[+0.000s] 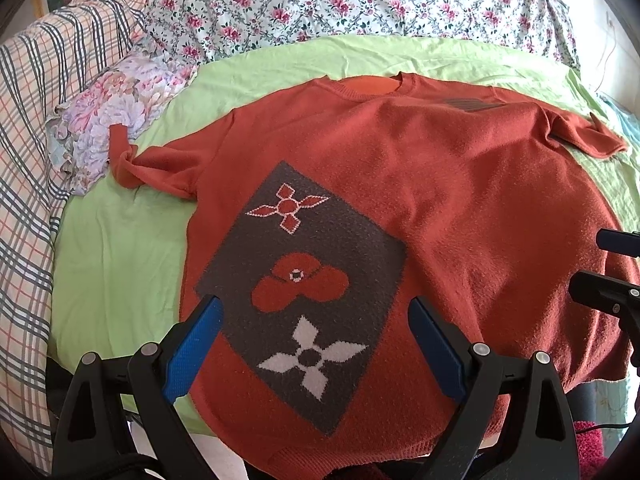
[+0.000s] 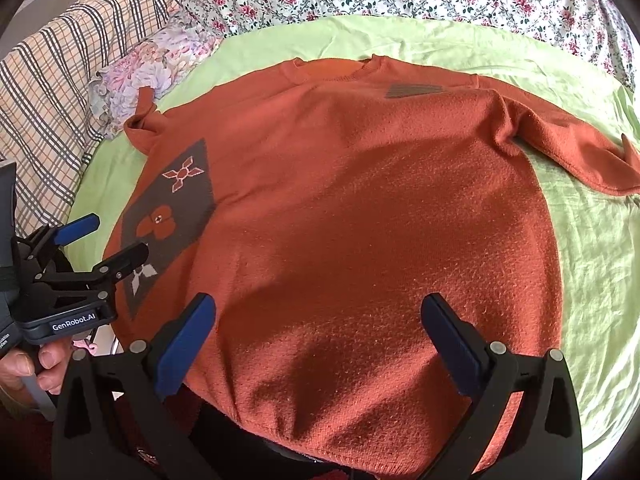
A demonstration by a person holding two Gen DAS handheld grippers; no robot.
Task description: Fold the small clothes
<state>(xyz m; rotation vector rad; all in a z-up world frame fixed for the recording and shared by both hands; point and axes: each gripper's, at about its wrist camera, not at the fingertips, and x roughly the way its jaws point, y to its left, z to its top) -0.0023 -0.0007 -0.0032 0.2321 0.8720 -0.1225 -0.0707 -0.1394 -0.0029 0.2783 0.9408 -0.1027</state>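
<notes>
Both grippers hang above the lower part of a rust-red sweater (image 1: 460, 200) – the left gripper (image 1: 316, 344) with its blue fingers wide apart over the brown patch (image 1: 304, 280) with flower shapes, the right gripper (image 2: 320, 344) also spread wide, holding nothing. The sweater lies flat, front up, on a light green sheet (image 1: 116, 264), sleeves out to both sides. Behind it are a floral blanket (image 1: 340, 4) and a checked cloth (image 1: 28, 148).
</notes>
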